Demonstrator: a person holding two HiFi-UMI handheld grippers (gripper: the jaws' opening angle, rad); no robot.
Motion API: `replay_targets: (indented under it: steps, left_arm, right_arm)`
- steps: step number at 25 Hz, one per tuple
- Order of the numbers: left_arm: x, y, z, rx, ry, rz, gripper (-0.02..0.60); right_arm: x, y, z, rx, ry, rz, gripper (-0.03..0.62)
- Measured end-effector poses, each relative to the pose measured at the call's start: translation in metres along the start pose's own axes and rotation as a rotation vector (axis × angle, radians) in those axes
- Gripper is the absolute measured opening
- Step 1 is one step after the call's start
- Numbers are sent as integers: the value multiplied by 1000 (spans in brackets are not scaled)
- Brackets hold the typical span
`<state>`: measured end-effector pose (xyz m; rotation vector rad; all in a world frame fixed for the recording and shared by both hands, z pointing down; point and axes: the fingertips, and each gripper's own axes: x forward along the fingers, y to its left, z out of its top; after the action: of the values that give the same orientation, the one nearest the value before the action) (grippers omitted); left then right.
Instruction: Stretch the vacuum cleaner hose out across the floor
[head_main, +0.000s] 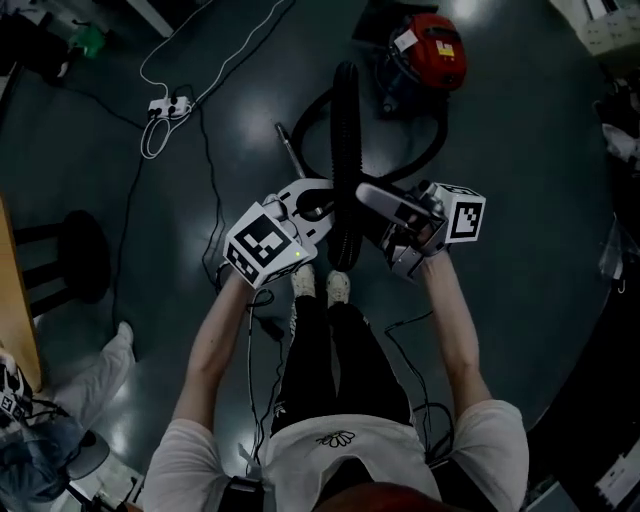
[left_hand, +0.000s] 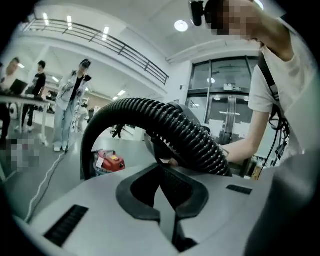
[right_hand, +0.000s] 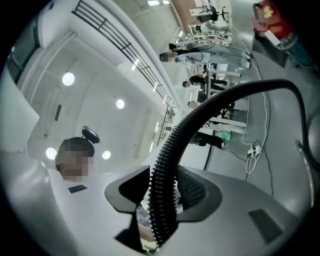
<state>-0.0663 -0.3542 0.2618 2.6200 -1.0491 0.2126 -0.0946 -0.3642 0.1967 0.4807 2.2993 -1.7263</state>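
Both tools are up in front of the person, well above the dark glossy floor (head_main: 520, 150). The right tool (right_hand: 162, 186) is clenched on the black ribbed vacuum hose (head_main: 345, 130). In the right gripper view we see the hose rising straight between the two jaws, with a dark pad against either side of it. The left tool (left_hand: 161, 169) is clenched shut on nothing, its jaws meeting on empty air. The hose arches across just past its tips, and we cannot tell whether it touches them.

From the tools the hose hangs toward the floor and curls in a loop, not a straight line. The loop swings round to the red canister vacuum cleaner (head_main: 428, 48), which sits on the floor well ahead of the person's white shoes (head_main: 320, 285).

Off to the left in the head view, a white power strip (head_main: 168, 105) and its white cable lie on the floor, well apart from the hose. A black round stool (head_main: 85, 255) stands nearer the left edge.
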Motion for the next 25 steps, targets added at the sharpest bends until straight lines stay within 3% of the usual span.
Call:
replay_targets:
  steps: [3, 7, 10, 15, 19, 22, 25]
  left_arm:
    - [-20, -46, 65, 83, 47, -2, 5]
    - [-35, -113, 125, 102, 52, 15, 5]
    - [-56, -160, 131, 122, 64, -26, 5]
    - [-81, -220, 119, 236, 108, -112, 5]
    - [-94, -254, 123, 265, 61, -201, 5]
    - [-107, -260, 133, 274, 46, -219, 5]
    - [-124, -261, 144, 335, 55, -222, 5]
  right_arm:
    - [17, 78, -7, -27, 86, -49, 161]
    - [20, 166, -26, -26, 196, -109, 161]
    - [22, 200, -66, -56, 259, -175, 161]
    - [19, 226, -129, -60, 425, -287, 161]
    - [16, 243, -154, -47, 535, -377, 161]
    - [30, 256, -156, -63, 568, -352, 161]
    - [50, 271, -161, -82, 595, -326, 161]
